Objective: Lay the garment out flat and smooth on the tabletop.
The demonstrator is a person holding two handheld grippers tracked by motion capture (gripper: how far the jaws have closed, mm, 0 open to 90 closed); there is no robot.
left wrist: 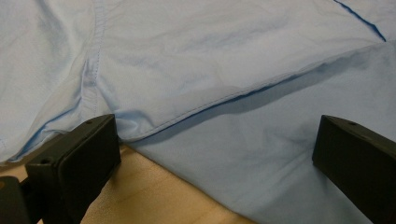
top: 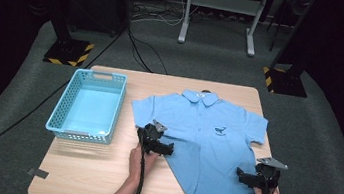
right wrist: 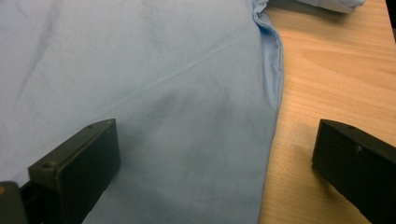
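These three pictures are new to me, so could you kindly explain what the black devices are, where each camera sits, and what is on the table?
A person holds a handheld two-jaw gripper in each hand: the left gripper and the right gripper. The wide picture comes from a fixed camera above the wooden table. The two close-ups come from cameras riding on each gripper, looking along its black jaws. A light blue shirt lies flat, beside a blue basket with nothing in it. Both grippers are open at the shirt's side edges, holding nothing.

shirt (top: 204, 141) on table (top: 94, 177), basket (top: 89, 106) left of it.
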